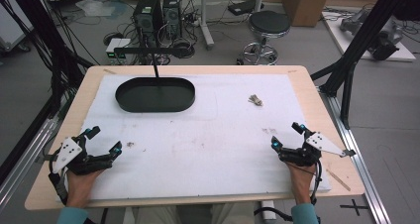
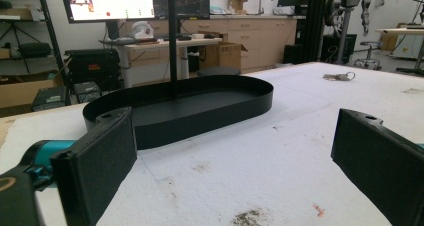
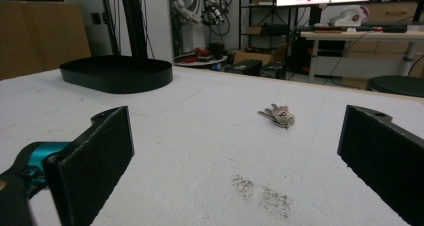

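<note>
A bunch of keys (image 1: pixel 255 100) lies on the white mat (image 1: pixel 198 135) at the right of centre; the same keys (image 3: pixel 278 115) lie ahead of my right jaws and the keys (image 2: pixel 339 77) sit far off to the right in the left gripper view. A black oval tray (image 1: pixel 155 94) stands at the back left, with its rim (image 2: pixel 200 98) ahead of my left jaws. My left gripper (image 1: pixel 103 140) rests open near the front left corner, nothing between its jaws. My right gripper (image 1: pixel 287 135) rests open near the front right, also with nothing in it.
A thin black post (image 1: pixel 154 65) rises from the tray. Dark smudges (image 1: pixel 130 144) mark the mat near the left gripper. A wooden stick (image 1: pixel 338 179) lies at the table's front right corner. A stool (image 1: pixel 268 26) and computer towers (image 1: pixel 157 13) stand beyond the far edge.
</note>
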Motion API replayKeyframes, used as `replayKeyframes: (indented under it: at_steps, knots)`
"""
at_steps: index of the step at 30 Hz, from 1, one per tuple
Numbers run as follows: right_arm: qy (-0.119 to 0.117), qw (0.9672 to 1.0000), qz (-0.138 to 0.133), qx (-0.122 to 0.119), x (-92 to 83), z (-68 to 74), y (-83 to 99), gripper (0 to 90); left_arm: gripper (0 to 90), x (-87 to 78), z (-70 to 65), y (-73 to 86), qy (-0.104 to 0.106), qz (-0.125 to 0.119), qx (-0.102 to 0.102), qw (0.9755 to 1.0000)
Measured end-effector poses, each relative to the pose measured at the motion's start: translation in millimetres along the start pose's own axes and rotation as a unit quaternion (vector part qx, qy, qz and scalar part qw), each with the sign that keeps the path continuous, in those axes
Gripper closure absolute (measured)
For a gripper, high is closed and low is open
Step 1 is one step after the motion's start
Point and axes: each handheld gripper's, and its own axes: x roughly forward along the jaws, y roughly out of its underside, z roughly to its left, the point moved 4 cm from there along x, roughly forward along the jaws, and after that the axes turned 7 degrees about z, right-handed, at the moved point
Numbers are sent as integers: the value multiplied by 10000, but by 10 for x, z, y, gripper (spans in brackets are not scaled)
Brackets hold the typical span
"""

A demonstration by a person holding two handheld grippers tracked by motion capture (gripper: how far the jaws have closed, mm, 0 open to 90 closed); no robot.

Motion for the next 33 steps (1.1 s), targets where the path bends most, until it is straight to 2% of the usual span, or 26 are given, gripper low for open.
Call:
replayKeyframes:
  at_steps: [33]
  knots:
    - [25, 10000, 3, -86, 1, 17, 2, 6, 49, -4, -8, 0, -19, -32, 20, 10000]
